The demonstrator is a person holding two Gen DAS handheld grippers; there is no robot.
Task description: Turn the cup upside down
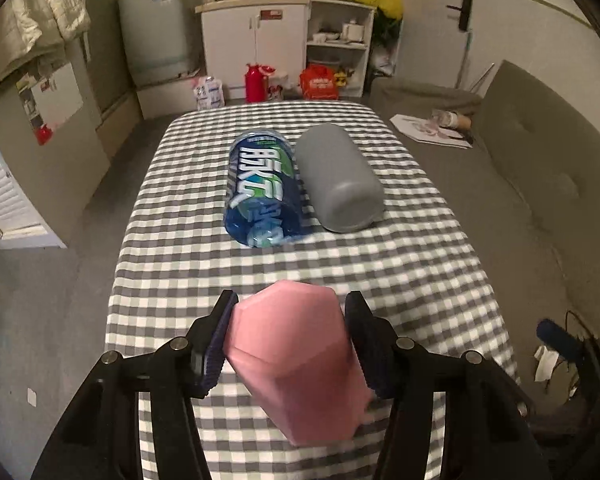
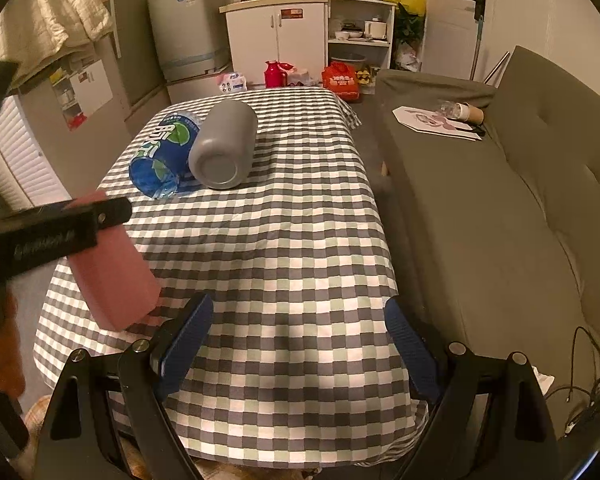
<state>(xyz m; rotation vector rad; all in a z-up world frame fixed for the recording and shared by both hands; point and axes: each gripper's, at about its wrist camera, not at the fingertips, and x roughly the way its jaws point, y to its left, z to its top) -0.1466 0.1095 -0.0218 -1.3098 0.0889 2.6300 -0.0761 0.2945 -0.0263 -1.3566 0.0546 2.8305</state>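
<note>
We had the pink cup (image 1: 296, 356) clamped in the left gripper (image 1: 290, 338), low centre of the left wrist frame, jaws closed onto its faceted sides with the blue pads (image 1: 216, 350) pressed on either flank. In the right wrist view the same cup (image 2: 112, 268) showed at mid left, tilted and lifted off the checkered tablecloth (image 2: 284, 240), one end pointing down toward the lower left. We could not tell from either view which end was the rim.

The right gripper (image 2: 300, 340) sat at the bottom of its own frame, jaws wide apart, holding nothing, over the near edge of the table.

Step in hand, by our read: rotating the cup mid-air before setting it down inverted. To do it well we judged the wrist roll should finish fully so the mouth faces flat down, then lower straight until the rim sits level on the cloth, and only then loosen the jaws. Releasing while tilted would likely tip it. The grip looked off-axis, cup skewed between the pads, so slip during the roll was a risk.

The blue bottle (image 1: 262, 188) and grey cup (image 1: 340, 180) lay on their sides, touching, upper centre of the left frame, well apart from the pink cup.
</note>
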